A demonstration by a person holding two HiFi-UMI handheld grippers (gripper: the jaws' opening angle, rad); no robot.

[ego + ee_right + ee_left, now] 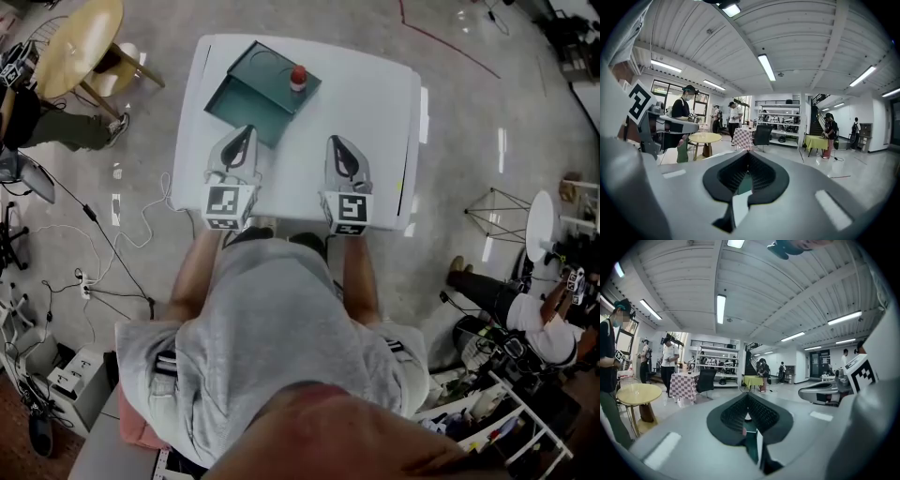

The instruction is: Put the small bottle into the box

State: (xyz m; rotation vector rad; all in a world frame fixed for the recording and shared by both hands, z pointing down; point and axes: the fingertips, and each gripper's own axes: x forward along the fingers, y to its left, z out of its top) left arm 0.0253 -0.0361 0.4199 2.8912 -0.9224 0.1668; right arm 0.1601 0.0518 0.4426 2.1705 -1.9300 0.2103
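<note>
Tongs first. Left gripper: its own view shows the two dark jaws drawn together at the tips, with nothing clamped between them. Right gripper: the same, clenched tight and empty. In the head view I see both held over the near part of the white table, side by side and apart from each other, tips pointing toward the far edge.

Head view gives me what the gripper views do not. The green box lies on the far left part of the table, just beyond the left gripper's tips, turned at an angle. The small bottle, with a pale body and red cap, stands upright at the box's far right corner. I cannot tell whether it sits inside the box or on an opened lid.

Gripper views give only a sliver of green through the slot below the closed tips. Otherwise they show the hall: ceiling lights, a round yellow table, a checked tablecloth, and people standing about.
</note>
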